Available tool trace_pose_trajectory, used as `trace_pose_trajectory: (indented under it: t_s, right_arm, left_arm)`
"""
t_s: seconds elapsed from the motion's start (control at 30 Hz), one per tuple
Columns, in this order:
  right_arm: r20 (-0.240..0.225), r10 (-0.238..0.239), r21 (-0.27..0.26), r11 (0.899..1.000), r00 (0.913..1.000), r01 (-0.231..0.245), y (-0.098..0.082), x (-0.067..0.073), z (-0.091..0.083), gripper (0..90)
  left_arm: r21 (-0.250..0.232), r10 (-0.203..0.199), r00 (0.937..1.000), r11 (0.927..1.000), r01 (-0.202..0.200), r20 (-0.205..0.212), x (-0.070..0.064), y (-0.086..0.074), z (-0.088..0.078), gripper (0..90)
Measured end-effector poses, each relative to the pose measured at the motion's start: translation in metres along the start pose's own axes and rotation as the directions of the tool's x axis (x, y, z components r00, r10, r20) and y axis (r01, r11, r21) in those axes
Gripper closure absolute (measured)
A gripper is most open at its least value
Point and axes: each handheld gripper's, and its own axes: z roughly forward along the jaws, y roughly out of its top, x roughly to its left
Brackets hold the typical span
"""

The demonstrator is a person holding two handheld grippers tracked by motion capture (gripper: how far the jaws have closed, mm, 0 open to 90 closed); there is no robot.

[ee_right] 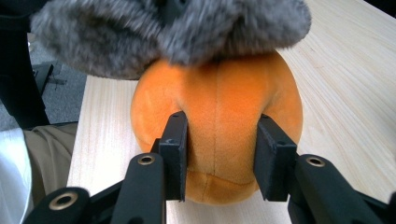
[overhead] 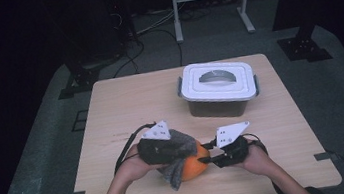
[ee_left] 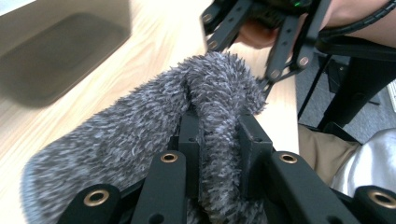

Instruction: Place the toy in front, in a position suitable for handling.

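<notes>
Orange plush ball [ee_right: 217,140], soft and seamed down its middle, sits at the table's [overhead: 126,108] near edge between my two hands. My right gripper [ee_right: 219,154] has its jaws pressed into the ball's sides, holding it. My left gripper [ee_left: 219,149] is clamped narrowly on a fuzzy grey cloth [ee_left: 140,135] draped over the ball's top, hiding it. Farther back stands a lidded white container [overhead: 219,88].

Pinching a fold of grey fuzzy cloth [ee_left: 140,130] in the left claw [ee_left: 219,140], above the table [ee_left: 154,42]; facing the right claw [ee_left: 257,42] just beyond the cloth.
</notes>
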Motion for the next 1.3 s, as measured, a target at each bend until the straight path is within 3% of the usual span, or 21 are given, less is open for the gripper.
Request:
trace_pose_trajectory:
  t_s: [0.17, 0.2, 0.33, 0.4, 0.47, 0.57, 0.63, 0.67, 0.73, 0.9, 1.03, 1.1, 1.3]
  right_arm:
    - [0.004, -0.005, 0.013, 1.0, 1.0, 0.005, -0.002, -0.002, -0.002, 59.6]
    - [0.007, -0.009, 0.018, 1.0, 0.9999, 0.009, -0.003, -0.003, -0.003, 59.5]
    - [-0.003, 0.026, 0.016, 1.0, 0.9996, -0.026, -0.01, -0.009, -0.005, 58.4]
    - [0.002, 0.027, 0.013, 1.0, 0.9996, -0.027, -0.008, -0.009, -0.005, 54.7]
    - [-0.003, 0.046, 0.007, 0.999, 0.9989, -0.046, -0.007, -0.01, -0.005, 43.6]
    - [-0.055, 0.108, -0.032, 0.993, 0.9926, -0.11, -0.008, -0.015, -0.007, 31.8]
    - [-0.076, 0.12, -0.05, 0.991, 0.9899, -0.124, -0.008, -0.015, -0.007, 29.0]
    - [-0.076, 0.118, -0.045, 0.992, 0.9902, -0.121, -0.007, -0.014, -0.006, 28.8]
    - [-0.087, 0.117, -0.017, 0.993, 0.9893, -0.119, -0.009, -0.013, -0.001, 27.2]
    - [-0.082, 0.109, -0.015, 0.994, 0.9906, -0.111, -0.016, -0.012, 0.002, 33.6]
    - [-0.076, 0.079, -0.003, 0.997, 0.9939, -0.08, -0.019, -0.011, 0.002, 42.2]
    - [-0.05, 0.041, 0.014, 0.999, 0.9979, -0.04, -0.018, -0.008, 0.0, 49.8]
    - [0.053, -0.049, 0.009, 0.999, 0.9974, 0.048, -0.008, -0.006, -0.004, 60.9]
  left_arm:
    - [0.014, -0.045, 0.9987, 0.9989, 0.045, -0.023, 0.008, -0.017, -0.007, 74.0]
    - [0.023, -0.069, 0.9975, 0.9973, 0.069, -0.018, 0.012, -0.024, -0.006, 73.4]
    - [0.023, -0.099, 0.995, 0.9948, 0.099, -0.008, 0.017, -0.036, -0.005, 72.8]
    - [0.021, -0.1, 0.9949, 0.9947, 0.1, -0.015, 0.017, -0.036, -0.005, 73.1]
    - [0.018, -0.105, 0.9945, 0.9943, 0.105, -0.01, 0.015, -0.035, -0.004, 73.4]
    - [0.01, -0.107, 0.9937, 0.9942, 0.107, 0.033, 0.012, -0.034, 0.002, 73.5]
    - [0.014, -0.099, 0.9924, 0.9951, 0.098, 0.073, 0.008, -0.032, 0.01, 73.5]
    - [0.02, -0.092, 0.9909, 0.9957, 0.09, 0.098, 0.005, -0.031, 0.014, 73.5]
    - [0.031, -0.077, 0.9912, 0.9968, 0.074, 0.108, 0.002, -0.027, 0.017, 73.4]
    - [-0.019, -0.086, 0.9885, 0.9959, 0.089, 0.124, 0.007, -0.02, 0.009, 73.3]
    - [-0.018, -0.094, 0.9925, 0.9953, 0.095, 0.078, 0.014, -0.016, 0.007, 73.3]
    - [0.015, -0.087, 0.9948, 0.9961, 0.087, 0.052, 0.014, -0.018, 0.011, 73.2]
    - [-0.039, -0.102, 0.994, 0.9938, 0.104, 0.037, 0.018, -0.015, 0.003, 72.9]
